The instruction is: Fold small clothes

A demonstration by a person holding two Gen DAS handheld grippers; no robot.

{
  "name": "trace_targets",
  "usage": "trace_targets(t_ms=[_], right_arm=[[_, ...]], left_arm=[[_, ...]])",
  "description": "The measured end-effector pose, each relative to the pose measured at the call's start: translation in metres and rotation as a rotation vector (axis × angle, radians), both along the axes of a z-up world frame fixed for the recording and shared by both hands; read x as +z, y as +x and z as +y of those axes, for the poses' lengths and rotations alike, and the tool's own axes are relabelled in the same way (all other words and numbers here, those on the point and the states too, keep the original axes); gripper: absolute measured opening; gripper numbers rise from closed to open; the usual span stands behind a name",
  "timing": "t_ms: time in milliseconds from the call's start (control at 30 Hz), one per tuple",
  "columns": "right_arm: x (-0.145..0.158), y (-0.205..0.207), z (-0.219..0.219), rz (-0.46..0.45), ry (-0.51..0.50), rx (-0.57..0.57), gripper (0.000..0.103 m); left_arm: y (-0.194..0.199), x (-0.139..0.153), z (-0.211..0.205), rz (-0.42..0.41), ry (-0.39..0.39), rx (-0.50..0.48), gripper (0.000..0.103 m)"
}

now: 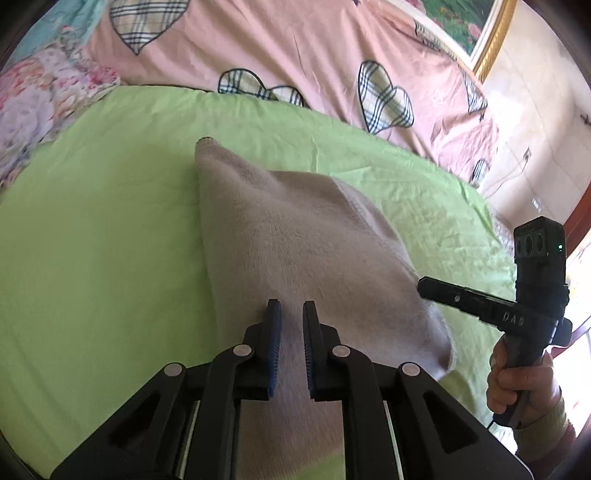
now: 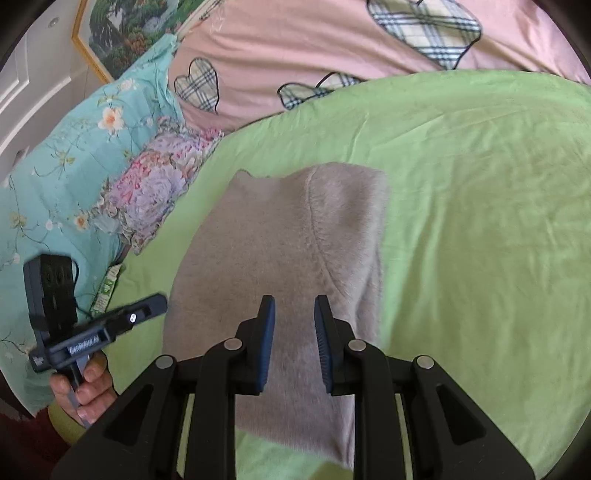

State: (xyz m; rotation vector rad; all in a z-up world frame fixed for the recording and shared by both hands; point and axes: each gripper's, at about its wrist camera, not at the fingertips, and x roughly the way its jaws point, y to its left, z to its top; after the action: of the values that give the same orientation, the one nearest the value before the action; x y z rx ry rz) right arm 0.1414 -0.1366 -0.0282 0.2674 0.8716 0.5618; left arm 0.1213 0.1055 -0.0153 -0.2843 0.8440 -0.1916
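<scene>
A small beige fuzzy knit garment (image 1: 295,236) lies folded on a green sheet (image 1: 96,240); it also shows in the right wrist view (image 2: 280,236). My left gripper (image 1: 291,314) is open and empty, its fingertips just above the garment's near part. My right gripper (image 2: 294,310) is open and empty above the garment's near edge. The right gripper also shows at the right of the left wrist view (image 1: 424,286), at the garment's right corner. The left gripper shows at the left of the right wrist view (image 2: 162,301), beside the garment's left edge.
The green sheet (image 2: 480,221) covers the bed. A pink quilt with plaid hearts (image 1: 295,48) lies behind it. A teal floral pillow (image 2: 74,166) and a pink floral cloth (image 2: 162,184) lie at the left. A framed picture (image 2: 122,33) hangs on the wall.
</scene>
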Motion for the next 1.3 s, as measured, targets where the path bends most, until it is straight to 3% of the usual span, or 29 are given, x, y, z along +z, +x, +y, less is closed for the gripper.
trace_targets(t_ms=[100, 167, 300, 467, 667, 800, 1067, 1300], right_arm=[[-0.02, 0.006, 0.005, 0.023, -0.076, 0.003, 0.023], [-0.031, 0.011, 0.002, 0.038, -0.074, 0.001, 0.022], [-0.041, 0.02, -0.005, 0.047, -0.041, -0.009, 0.02], [-0.036, 0.02, -0.006, 0.05, -0.038, -0.017, 0.02], [-0.015, -0.017, -0.015, -0.015, -0.029, 0.001, 0.023], [-0.017, -0.04, -0.023, -0.018, -0.022, 0.022, 0.023], [-0.058, -0.049, -0.031, 0.074, -0.07, -0.009, 0.023], [-0.065, -0.047, -0.025, 0.052, -0.106, -0.004, 0.023]], left_arm=[[0.012, -0.014, -0.005, 0.039, 0.05, -0.019, 0.01], [0.017, -0.029, -0.008, 0.062, 0.08, -0.025, 0.007], [0.021, -0.037, -0.005, 0.052, 0.047, -0.022, 0.006], [0.001, -0.032, -0.002, 0.037, 0.011, -0.01, 0.006], [-0.051, -0.023, -0.009, 0.017, 0.029, -0.045, 0.007], [-0.08, -0.029, -0.016, 0.032, 0.024, -0.068, 0.008], [-0.082, -0.057, -0.011, 0.09, 0.014, -0.048, 0.008], [-0.083, -0.063, -0.015, 0.082, 0.046, -0.052, 0.008]])
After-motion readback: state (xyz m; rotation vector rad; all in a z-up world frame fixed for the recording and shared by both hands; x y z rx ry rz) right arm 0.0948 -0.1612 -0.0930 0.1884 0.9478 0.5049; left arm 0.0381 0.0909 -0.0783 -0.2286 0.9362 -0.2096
